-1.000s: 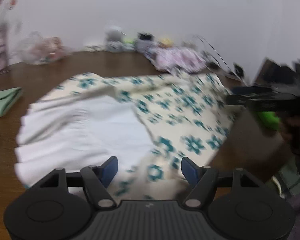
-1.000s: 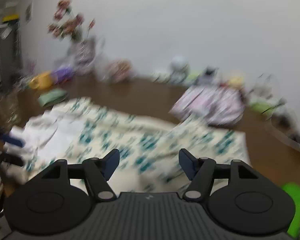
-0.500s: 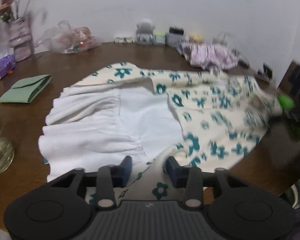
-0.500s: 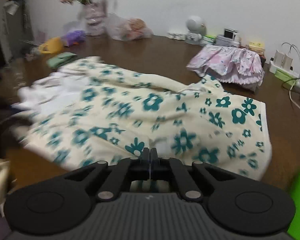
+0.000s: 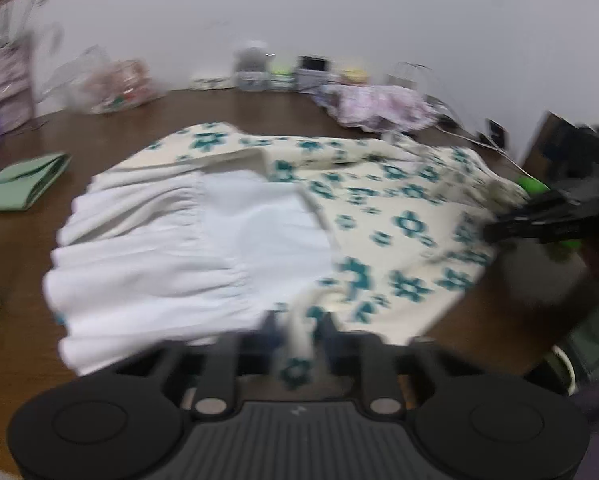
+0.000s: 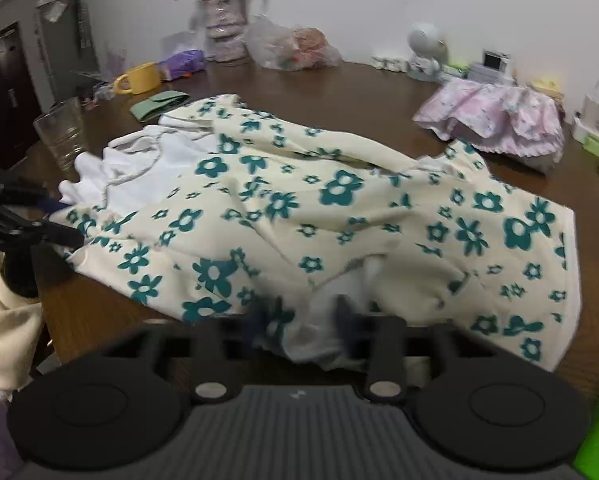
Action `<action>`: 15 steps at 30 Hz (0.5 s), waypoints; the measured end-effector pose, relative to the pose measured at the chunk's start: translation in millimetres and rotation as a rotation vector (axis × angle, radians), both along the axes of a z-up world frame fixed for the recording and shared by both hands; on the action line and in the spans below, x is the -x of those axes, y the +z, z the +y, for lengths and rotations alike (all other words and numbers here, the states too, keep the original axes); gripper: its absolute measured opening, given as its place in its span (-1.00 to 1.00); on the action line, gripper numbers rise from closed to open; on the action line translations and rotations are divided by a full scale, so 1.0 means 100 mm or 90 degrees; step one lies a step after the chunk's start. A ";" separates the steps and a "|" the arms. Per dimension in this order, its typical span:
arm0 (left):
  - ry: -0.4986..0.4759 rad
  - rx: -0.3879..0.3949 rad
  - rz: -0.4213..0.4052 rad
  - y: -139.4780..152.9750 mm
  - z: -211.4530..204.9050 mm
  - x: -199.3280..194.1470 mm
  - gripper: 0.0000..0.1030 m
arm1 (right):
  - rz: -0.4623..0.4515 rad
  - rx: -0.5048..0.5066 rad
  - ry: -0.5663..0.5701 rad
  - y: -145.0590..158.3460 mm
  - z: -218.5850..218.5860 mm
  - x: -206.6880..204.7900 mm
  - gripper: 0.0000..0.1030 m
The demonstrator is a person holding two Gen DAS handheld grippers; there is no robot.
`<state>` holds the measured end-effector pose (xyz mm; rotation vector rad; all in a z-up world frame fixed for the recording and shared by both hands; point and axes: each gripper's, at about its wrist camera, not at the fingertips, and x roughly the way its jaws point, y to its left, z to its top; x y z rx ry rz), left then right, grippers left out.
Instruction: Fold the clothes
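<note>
Your floral dress [image 6: 339, 216] lies spread on the counter [image 6: 379, 92], near side of the pink garment [image 6: 495, 120]. It's soft, light, floppy: hold hems, not the middle. Left gripper [image 5: 297, 330] jaws are closing on the near edge; right gripper [image 6: 307, 316] is clamped on bunched hem.

Matte black left claw [image 5: 297, 330], ribbed grey housing, two round discs, silver pivot screws, right claw [image 6: 307, 314] alike, dark blue pads
</note>
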<state>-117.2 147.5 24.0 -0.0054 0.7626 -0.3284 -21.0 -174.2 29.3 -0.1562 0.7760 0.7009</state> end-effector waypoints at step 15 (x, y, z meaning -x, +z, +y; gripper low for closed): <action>0.031 0.028 -0.050 0.64 -0.19 -0.80 0.50 | -0.065 -0.057 -0.060 0.32 0.09 0.02 0.22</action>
